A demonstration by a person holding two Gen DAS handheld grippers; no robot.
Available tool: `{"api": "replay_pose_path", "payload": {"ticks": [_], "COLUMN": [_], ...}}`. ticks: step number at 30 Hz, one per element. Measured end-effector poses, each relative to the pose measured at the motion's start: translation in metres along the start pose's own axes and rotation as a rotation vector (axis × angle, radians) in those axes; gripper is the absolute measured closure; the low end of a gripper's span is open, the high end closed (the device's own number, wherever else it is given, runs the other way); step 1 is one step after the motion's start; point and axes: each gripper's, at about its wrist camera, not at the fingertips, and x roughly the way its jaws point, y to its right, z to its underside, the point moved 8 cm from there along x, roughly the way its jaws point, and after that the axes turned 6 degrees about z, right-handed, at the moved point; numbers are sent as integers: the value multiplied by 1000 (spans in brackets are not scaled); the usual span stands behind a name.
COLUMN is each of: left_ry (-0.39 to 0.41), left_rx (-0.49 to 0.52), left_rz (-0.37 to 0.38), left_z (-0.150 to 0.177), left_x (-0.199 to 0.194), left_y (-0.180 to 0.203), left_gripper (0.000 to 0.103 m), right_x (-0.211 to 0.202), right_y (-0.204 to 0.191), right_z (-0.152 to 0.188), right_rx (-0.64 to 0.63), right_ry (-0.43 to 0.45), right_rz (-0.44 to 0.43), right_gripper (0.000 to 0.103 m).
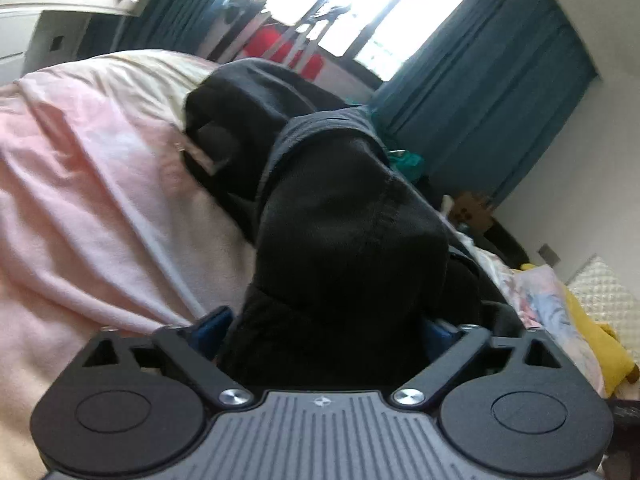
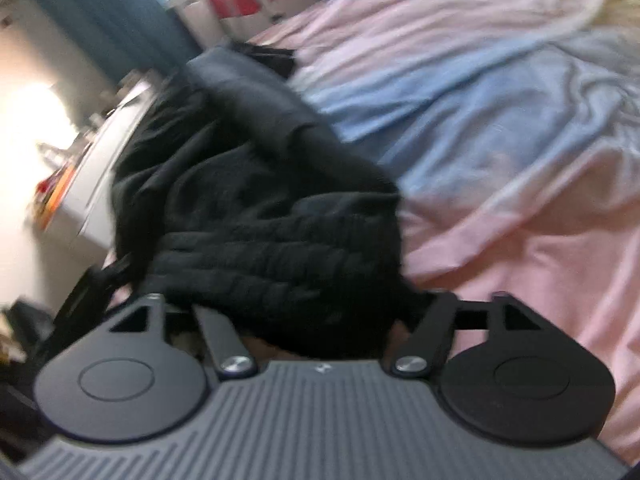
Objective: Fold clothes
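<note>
Both tongs, left (image 1: 328, 320) and right (image 2: 304, 312), gripped the black garment (image 1: 340, 232) bunched over the pink bedsheet (image 1: 100, 184); I feared thick folds slipping loose.

Bed sheet (image 1: 88, 184), pink, rumpled, with a blue band (image 2: 472, 112). Teal curtains (image 1: 480, 92) flanking a bright window (image 1: 360, 4). Red containers (image 1: 272, 46) below the window. Yellow cloth (image 1: 600, 344) at the bed's edge. White quilted panel (image 1: 604, 300) against the wall.
</note>
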Motion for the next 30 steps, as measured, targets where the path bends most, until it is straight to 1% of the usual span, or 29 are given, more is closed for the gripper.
{"api": "replay_pose_path", "payload": {"ticks": [1, 2, 3, 4, 5, 6, 7, 9, 11, 13, 14, 16, 18, 19, 21, 23, 24, 25, 27, 28, 30], "left_ry": [3, 11, 23, 37, 53, 77, 112, 188, 254, 309, 324, 340, 319, 303, 282, 267, 262, 260, 264, 265, 266], "left_rx": [-16, -34, -53, -75, -98, -119, -140, -189, -226, -249, -259, -281, -329, -357, -410, -436, -434, -427, -414, -414, -421], "left_rz": [-17, -28, -31, -29, -22, -12, 4, 42, 77, 87, 63, -12, -97, -141, -196, -234, -248, -261, -265, -262, -254], "left_z": [-2, -4, -7, -11, -16, -23, -32, -53, -70, -82, -85, -89, -86, -84, -77, -71, -70, -70, -72, -75, -77], "left_x": [-1, -3, -7, -11, -16, -23, -33, -54, -76, -96, -101, -107, -100, -95, -83, -73, -70, -67, -64, -61, -57], "left_y": [-4, -8, -12, -15, -17, -19, -20, -22, -24, -30, -38, -58, -84, -98, -121, -135, -138, -140, -145, -147, -150], "left_gripper": [40, 45, 55, 61, 65, 71, 76, 83, 84, 84, 84, 84, 83, 83, 81, 79, 76, 73, 69, 66, 64], "right_x": [-3, -5, -6, -7, -8, -8, -6, 0, 6, 8, 5, -1, -11, -16, -23, -28, -27, -26, -22, -18, -4], "right_y": [-7, -13, -18, -22, -25, -28, -31, -38, -47, -62, -70, -85, -92, -93, -89, -77, -71, -65, -57, -53, -54], "right_z": [1, 2, 3, 4, 5, 6, 8, 15, 26, 37, 42, 50, 56, 57, 54, 44, 38, 34, 28, 27, 30], "right_rx": [-27, -53, -76, -99, -120, -140, -163, -232, -312, -385, -412, -450, -454, -434, -355, -219, -155, -111, -81, -71, -73], "right_ry": [3, 4, 3, 2, 0, -2, -5, -27, -60, -91, -103, -116, -121, -119, -110, -90, -77, -62, -27, -14, -5], "right_rz": [-12, -19, -19, -12, -2, 9, 22, 38, 46, 24, -5, -72, -129, -156, -207, -239, -237, -224, -164, -132, -84], "right_gripper": [21, 19, 19, 19, 19, 19, 19, 19, 18, 18, 19, 20, 20, 20, 20, 20, 20, 20, 19, 19, 19]}}
